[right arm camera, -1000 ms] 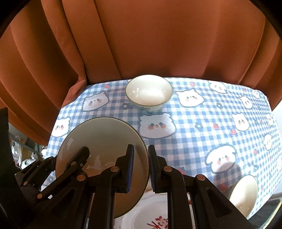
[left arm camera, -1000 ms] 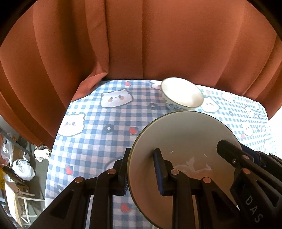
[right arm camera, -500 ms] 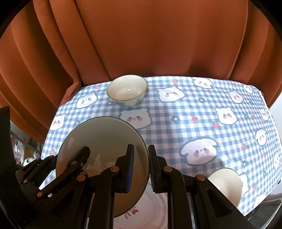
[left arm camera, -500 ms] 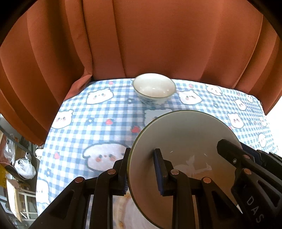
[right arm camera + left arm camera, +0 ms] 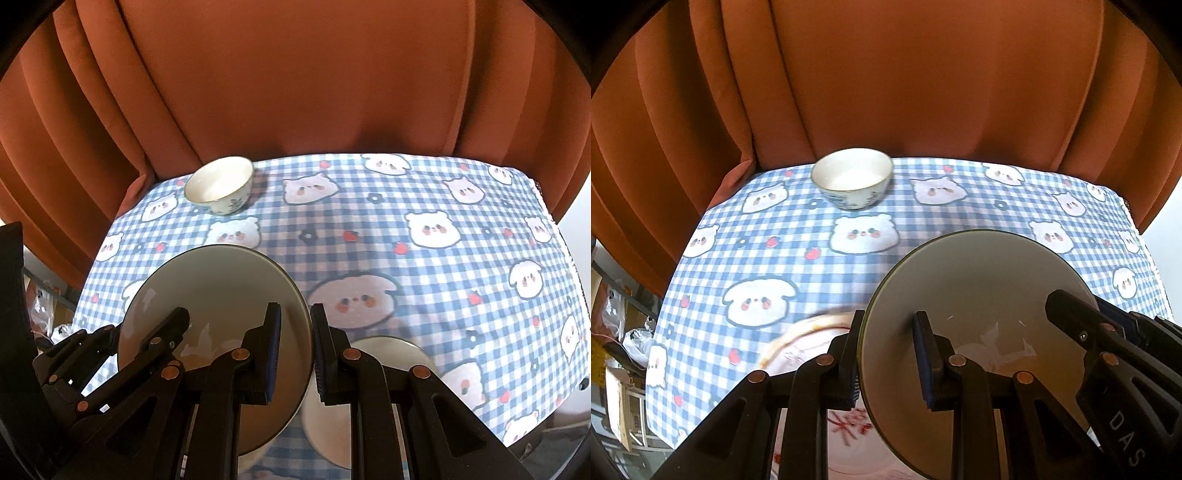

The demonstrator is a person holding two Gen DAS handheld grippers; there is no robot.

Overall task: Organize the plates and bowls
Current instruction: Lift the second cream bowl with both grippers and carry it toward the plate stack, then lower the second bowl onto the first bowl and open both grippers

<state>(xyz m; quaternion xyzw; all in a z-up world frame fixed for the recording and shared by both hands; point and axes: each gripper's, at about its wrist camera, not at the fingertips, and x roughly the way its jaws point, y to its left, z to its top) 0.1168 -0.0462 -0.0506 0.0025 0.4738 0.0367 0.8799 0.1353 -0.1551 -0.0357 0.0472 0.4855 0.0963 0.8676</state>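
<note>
Above the counter (image 5: 424, 206), I am holding a grey plate (image 5: 979, 295) tilted on edge, gripped from both sides. Fingers of my left gripper (image 5: 888, 354) are pinching its left rim, one pad behind the plate and one on its face. Fingers of my right gripper (image 5: 295, 350) are pinching the opposite rim the same way. In each wrist view, the other gripper is showing across the plate, partly cut off by the frame. Below the plate, a white plate with red markings (image 5: 812, 347) is lying on the checked cloth, blurred and mostly hidden by my left fingers. Near my right fingers a pale bowl (image 5: 391, 350) is sitting, largely covered, so its pattern is hard to make out. At the far edge, by the orange curtain (image 5: 923, 74), a blue-patterned bowl (image 5: 851, 178) is standing upright, well apart.
</note>
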